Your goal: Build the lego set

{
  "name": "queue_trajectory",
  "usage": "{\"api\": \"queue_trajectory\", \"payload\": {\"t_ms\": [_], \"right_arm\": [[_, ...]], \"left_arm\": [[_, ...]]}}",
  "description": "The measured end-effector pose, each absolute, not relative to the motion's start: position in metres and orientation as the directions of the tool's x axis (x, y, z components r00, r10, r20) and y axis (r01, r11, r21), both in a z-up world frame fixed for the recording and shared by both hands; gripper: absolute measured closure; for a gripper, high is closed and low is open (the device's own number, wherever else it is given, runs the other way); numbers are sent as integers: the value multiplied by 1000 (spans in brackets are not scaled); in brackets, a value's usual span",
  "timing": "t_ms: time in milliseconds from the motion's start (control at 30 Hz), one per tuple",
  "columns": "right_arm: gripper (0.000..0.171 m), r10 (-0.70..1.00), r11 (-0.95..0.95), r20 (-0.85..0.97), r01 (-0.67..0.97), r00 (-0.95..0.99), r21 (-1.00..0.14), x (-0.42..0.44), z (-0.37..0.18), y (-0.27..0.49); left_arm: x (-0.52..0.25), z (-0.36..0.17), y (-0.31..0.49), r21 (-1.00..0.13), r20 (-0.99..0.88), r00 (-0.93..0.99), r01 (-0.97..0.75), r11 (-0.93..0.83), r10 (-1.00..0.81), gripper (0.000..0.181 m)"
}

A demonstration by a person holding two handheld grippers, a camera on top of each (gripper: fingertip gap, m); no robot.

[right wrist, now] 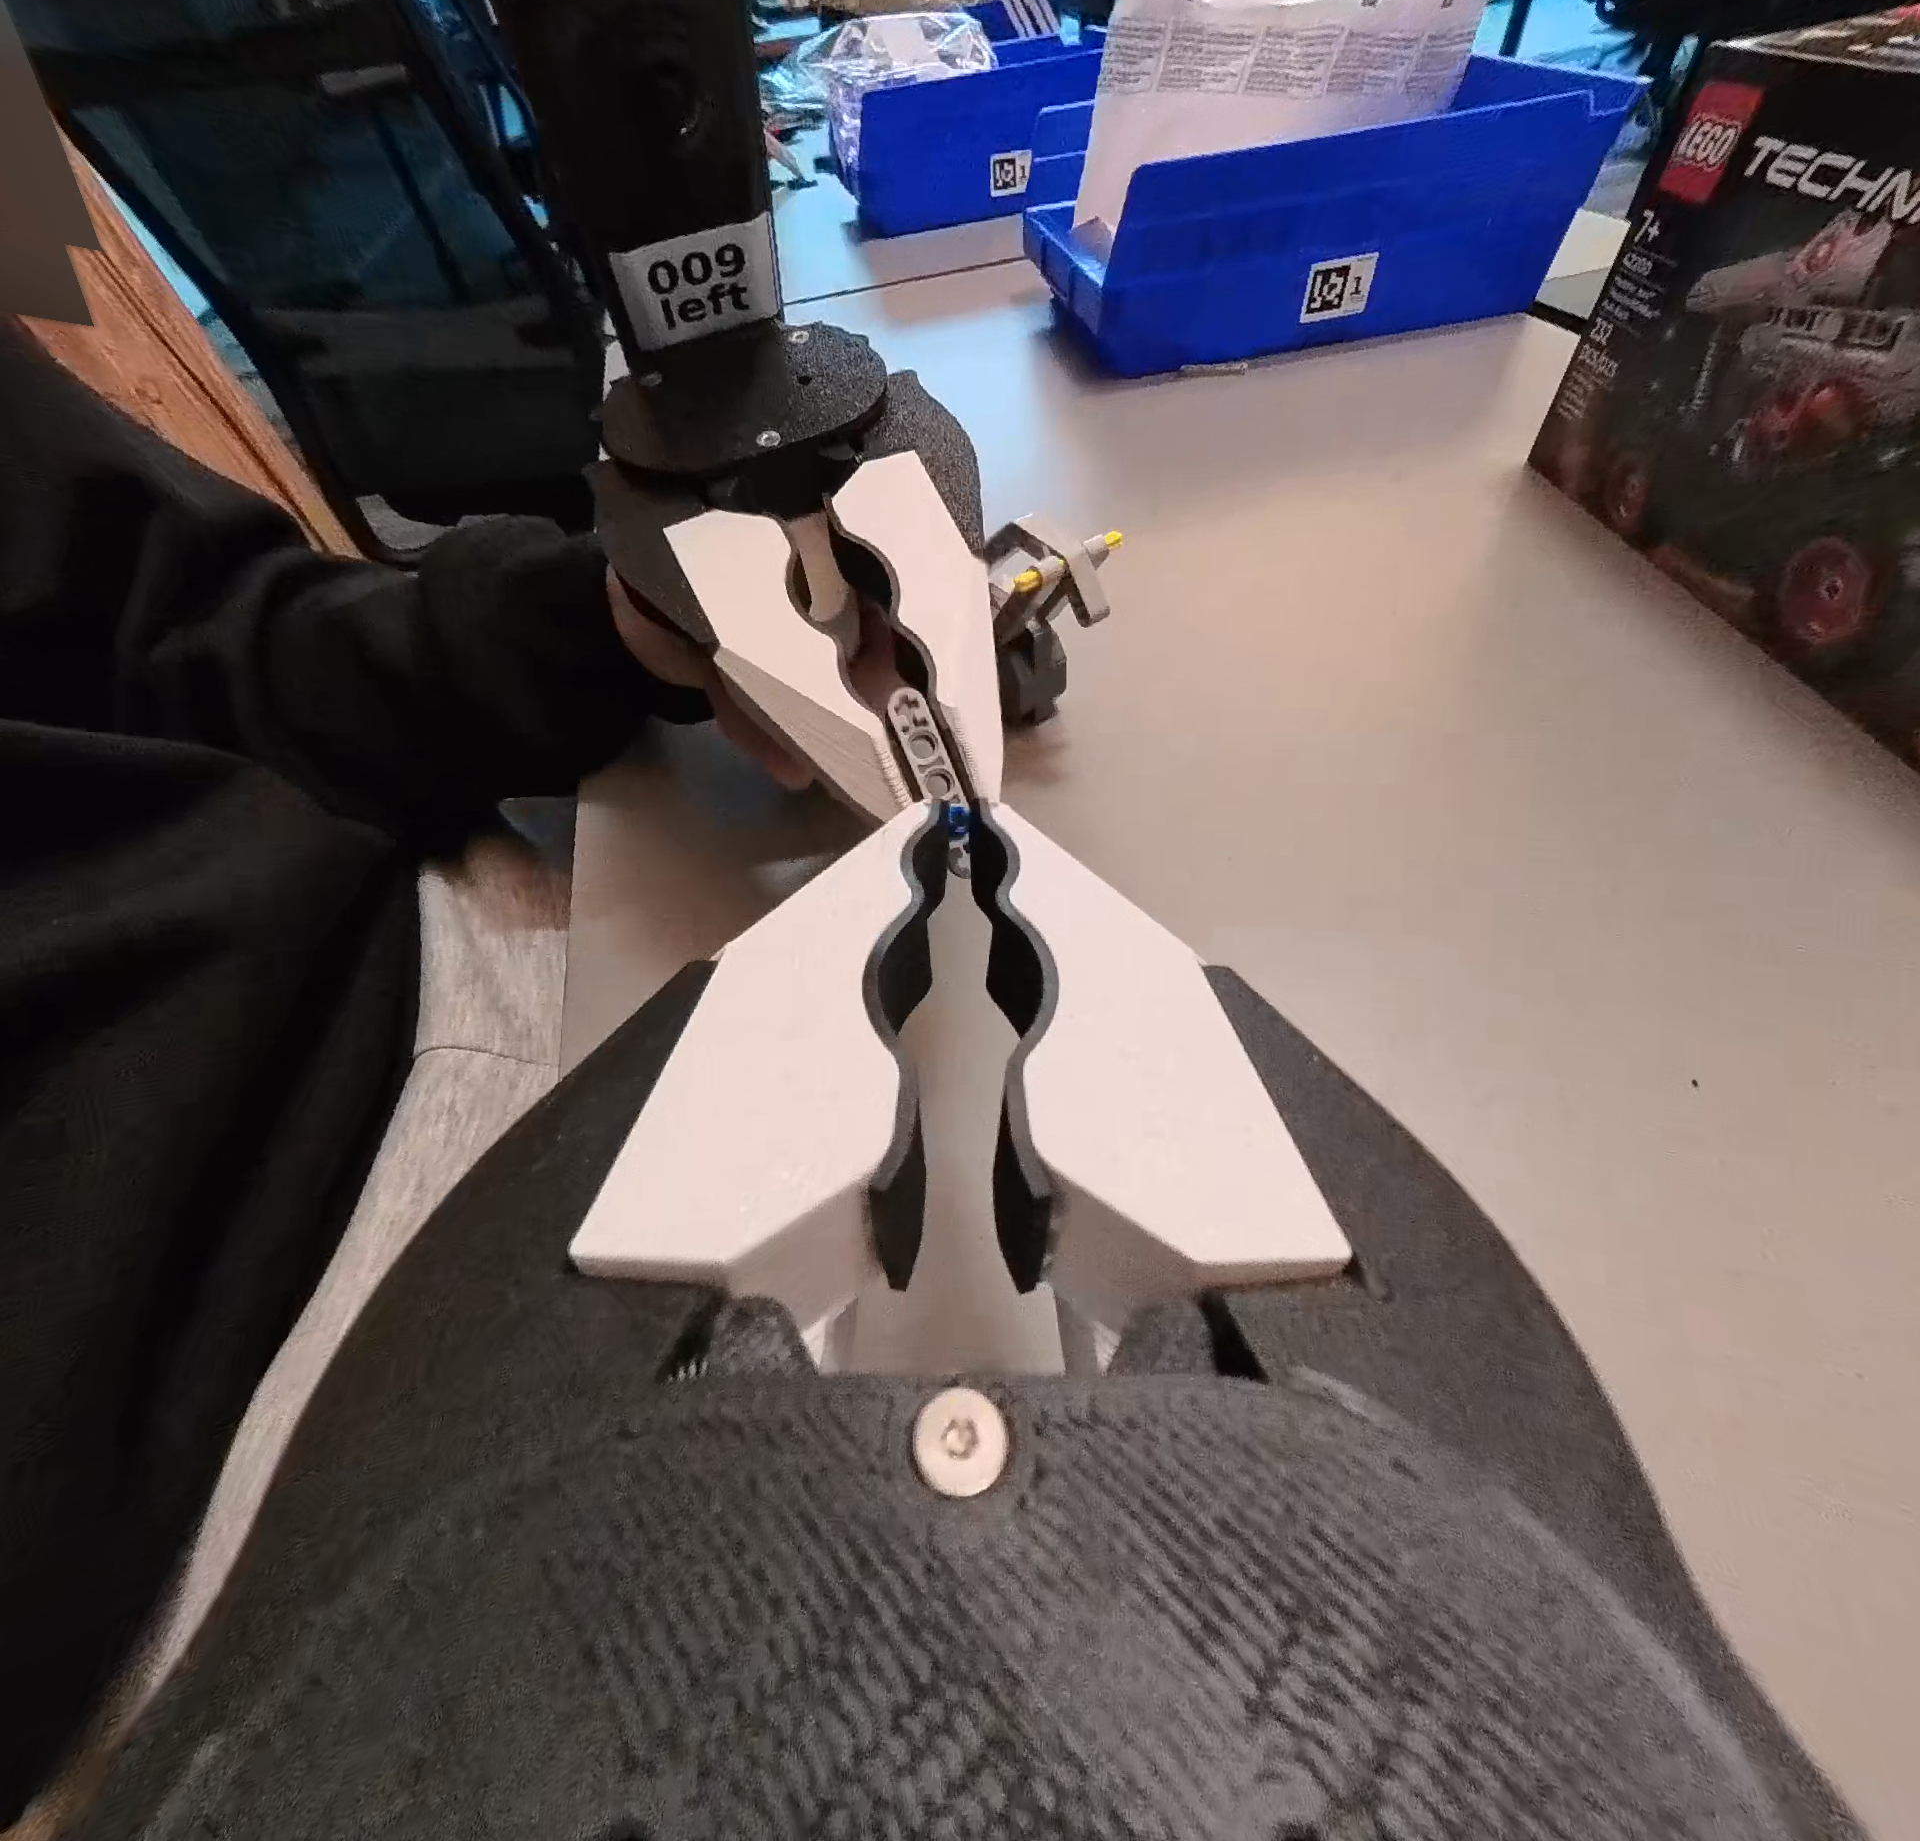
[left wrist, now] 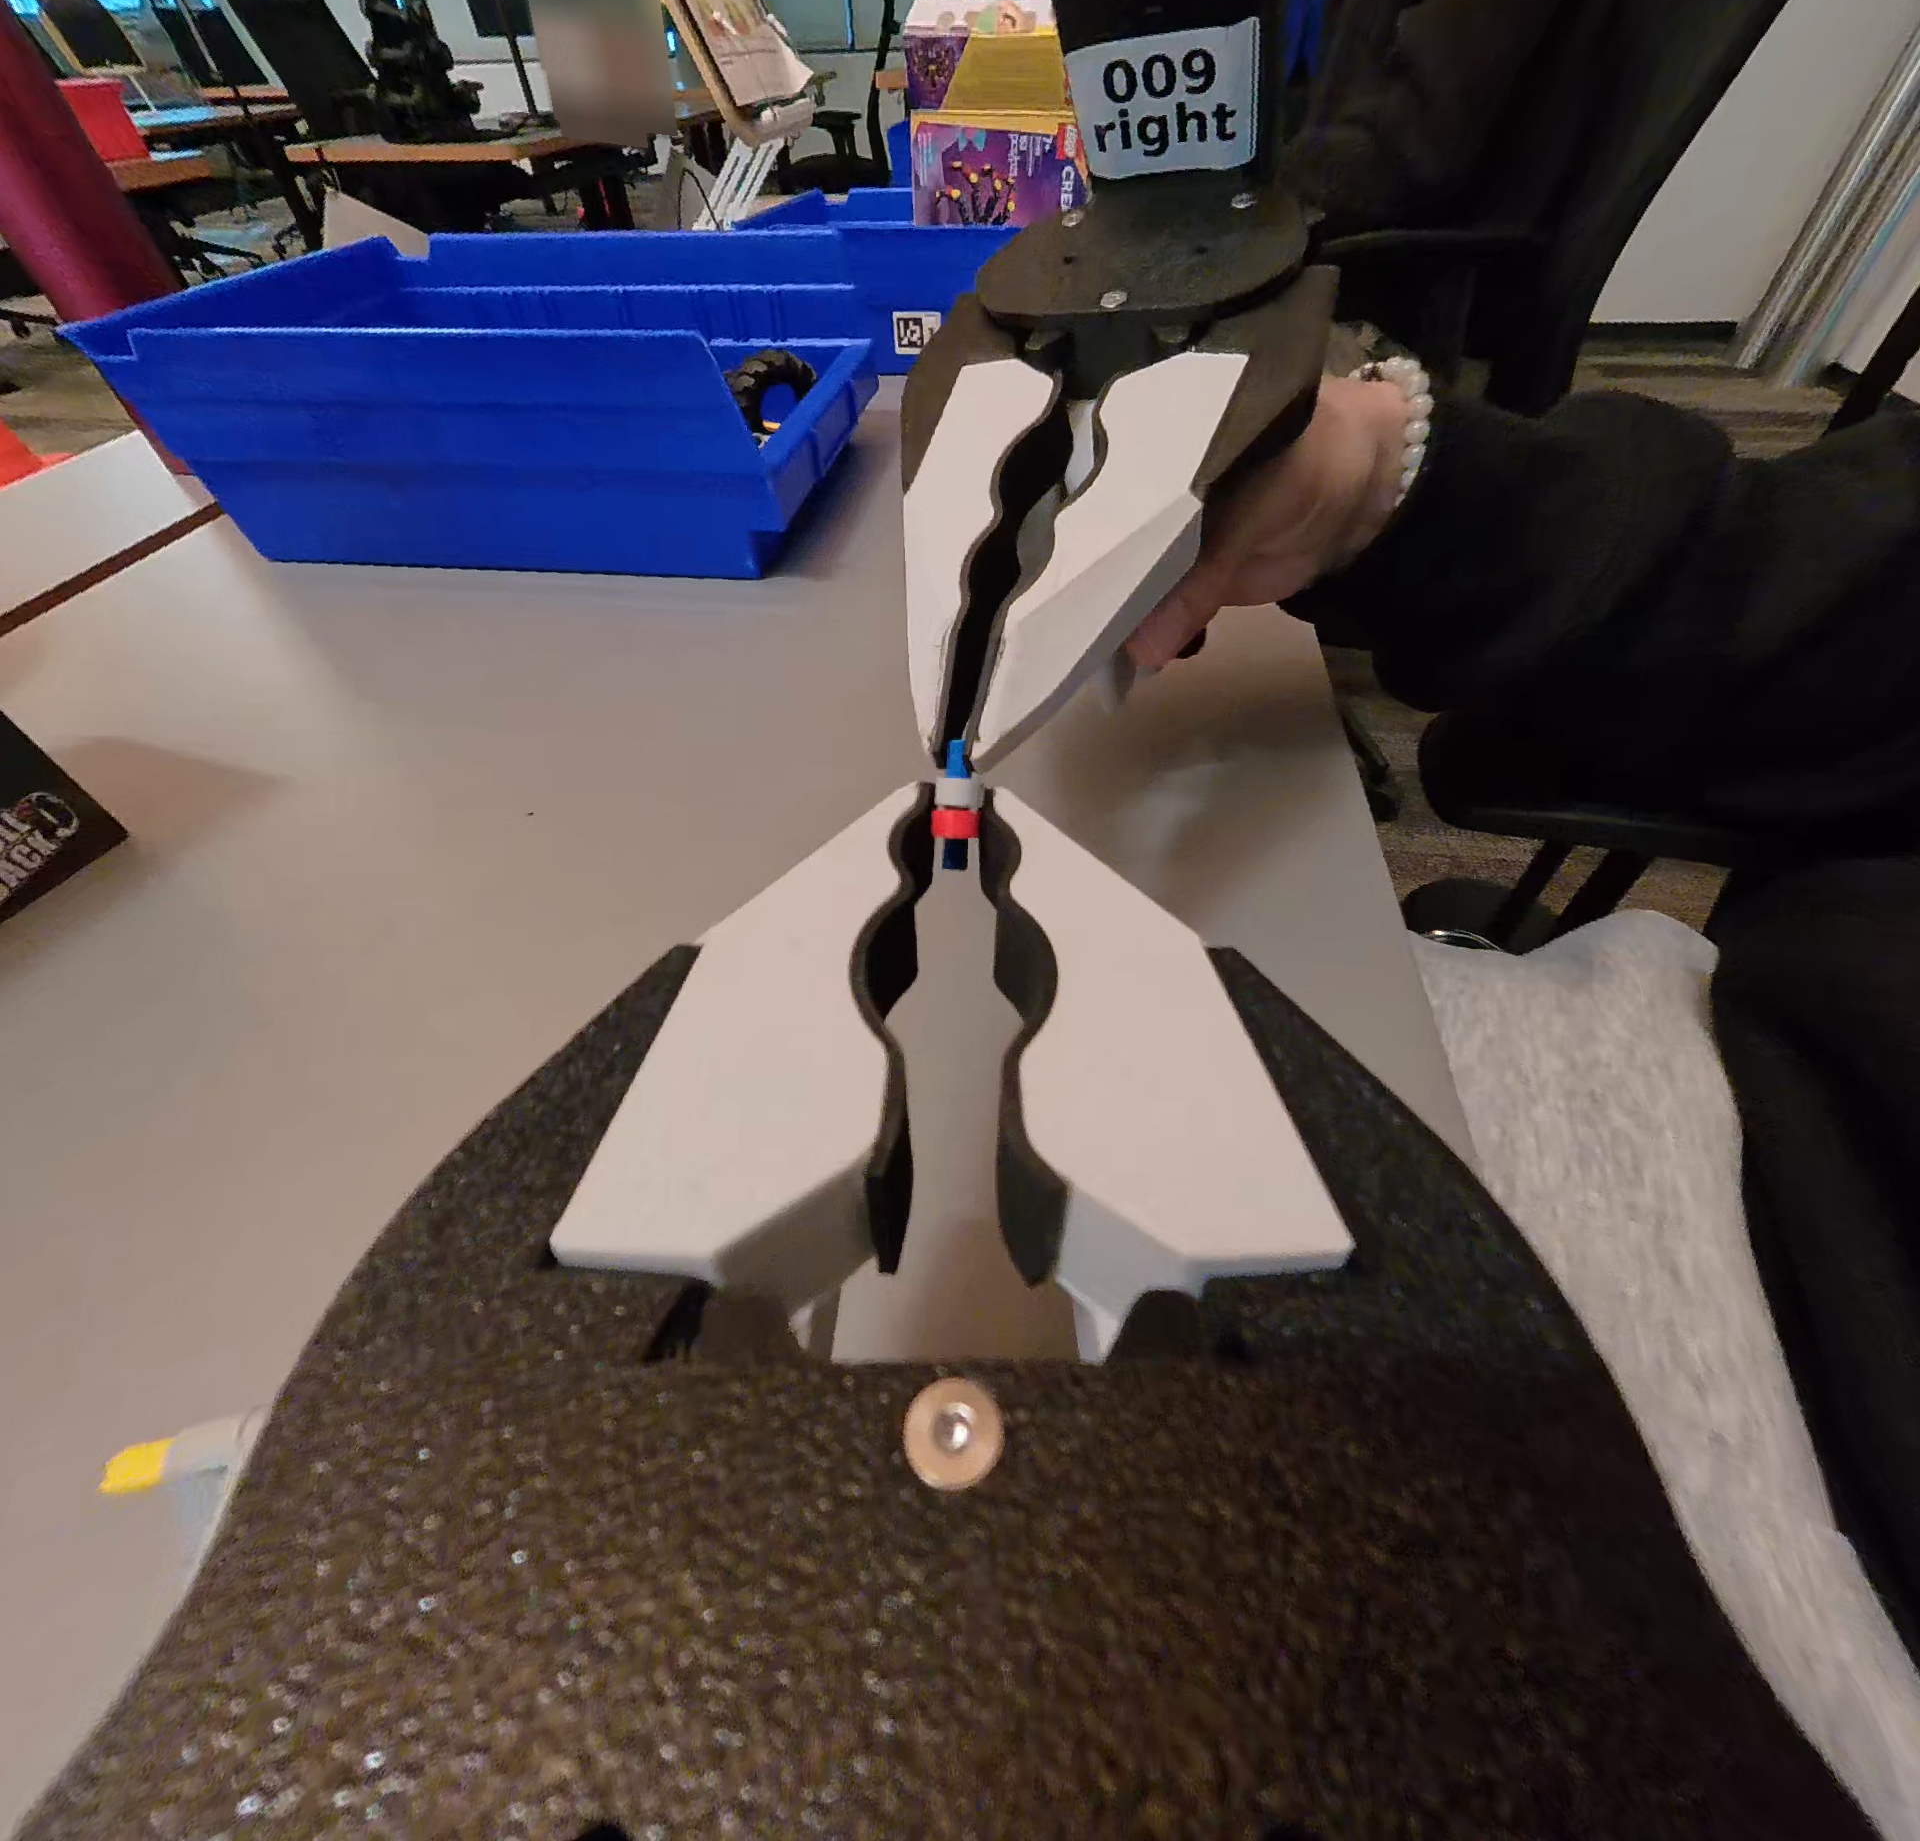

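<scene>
You're holding both grippers tip to tip above the smooth grey table (left wrist: pixel 520 752). Left gripper (left wrist: pixel 956 804) is pinching a flat grey perforated liftarm (right wrist: pixel 925 742) edge-on between its white wedge fingers. Right gripper (right wrist: pixel 961 835) is clamping a thin blue axle pin (left wrist: pixel 956 752) that's carrying a white bushing (left wrist: pixel 957 789) and a red bushing (left wrist: pixel 954 821), meeting the liftarm's end. A grey subassembly with yellow pins (right wrist: pixel 1049 586) is sitting on the table behind the left gripper, with ribbed blue plastic bins (left wrist: pixel 499 420) beyond

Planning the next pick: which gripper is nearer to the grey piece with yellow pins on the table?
Left. The left gripper, holding a grey beam, sits right in front of the grey piece; the right gripper, with a blue pin, is farther back.
</scene>
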State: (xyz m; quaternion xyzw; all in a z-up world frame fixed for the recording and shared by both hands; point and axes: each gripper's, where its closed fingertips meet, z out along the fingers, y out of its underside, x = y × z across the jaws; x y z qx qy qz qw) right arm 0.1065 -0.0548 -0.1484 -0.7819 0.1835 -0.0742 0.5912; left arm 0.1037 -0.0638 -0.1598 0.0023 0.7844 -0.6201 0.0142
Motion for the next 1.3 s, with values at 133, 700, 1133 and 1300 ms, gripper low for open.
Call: {"api": "queue_trajectory", "payload": {"t_ms": [133,700,1133,1300], "right_arm": [[168,-382,-233,-59,-158,922,-959,108,-149,-54],[168,-337,-160,-77,-138,938,-977,106,-148,-51],[168,-588,-16,-62,-88,807,-996,131,-100,-137],[168,-533,105,-200,-170,822,-980,132,-108,-143]], "left_arm": [[107,-161,-63,-970,-47,-999,40,240,-24,176],[104,-160,-63,-973,-38,-999,39,229,11,176],[114,-163,-38,-960,7,-1000,-9,279,-7,176],[119,-155,-47,-958,-22,-999,13,287,-29,176]]}}
